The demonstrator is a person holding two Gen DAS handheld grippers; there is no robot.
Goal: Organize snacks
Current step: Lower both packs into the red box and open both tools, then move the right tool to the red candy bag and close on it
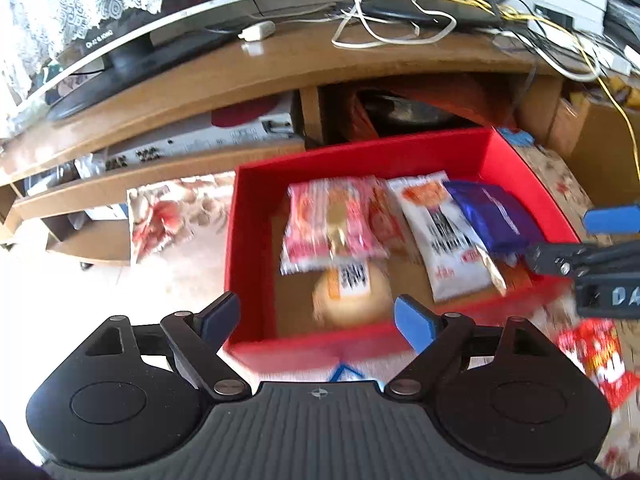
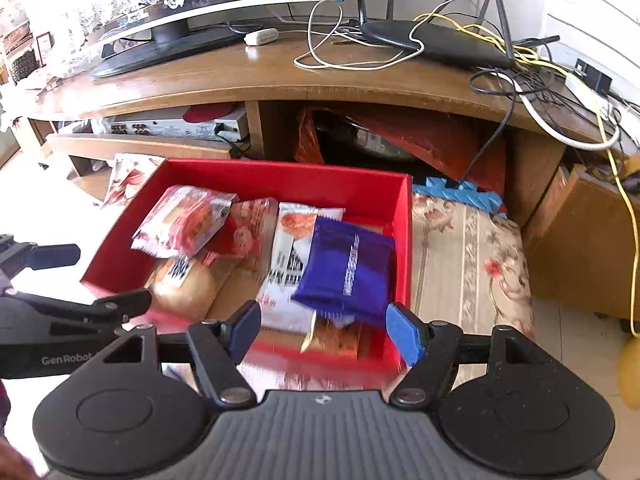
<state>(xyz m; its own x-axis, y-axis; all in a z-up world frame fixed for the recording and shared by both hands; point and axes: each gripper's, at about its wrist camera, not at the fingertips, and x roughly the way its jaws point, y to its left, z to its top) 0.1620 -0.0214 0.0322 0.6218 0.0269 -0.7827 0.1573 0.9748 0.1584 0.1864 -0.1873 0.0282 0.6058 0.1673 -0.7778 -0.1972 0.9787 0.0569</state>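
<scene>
Wooden table (image 2: pixel 280 76) behind, carrying monitor (image 2: pixel 168 28), router (image 2: pixel 432 42), tangled cables (image 2: pixel 560 92). Red box (image 2: pixel 280 178) on floral cushion (image 2: pixel 472 256), front wall just ahead of both tongs. Left tongs (image 1: pixel 318 318) angled down over near-left corner, released, nothing between pads. Right tongs (image 2: pixel 324 330) angled down over near-right corner, released, empty. Inside box: pink packet (image 1: pixel 334 224), bun (image 1: pixel 352 300), white packet (image 1: pixel 448 240), blue packet (image 2: pixel 346 270) just beyond right tongs. Red snack bag (image 1: pixel 600 360) outside box, right.

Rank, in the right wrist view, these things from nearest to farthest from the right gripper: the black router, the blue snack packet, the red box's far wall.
From the right gripper:
1. Blue snack packet, just ahead, inside the box.
2. Red box's far wall, behind the snacks.
3. Black router, up on the wooden stand.
</scene>
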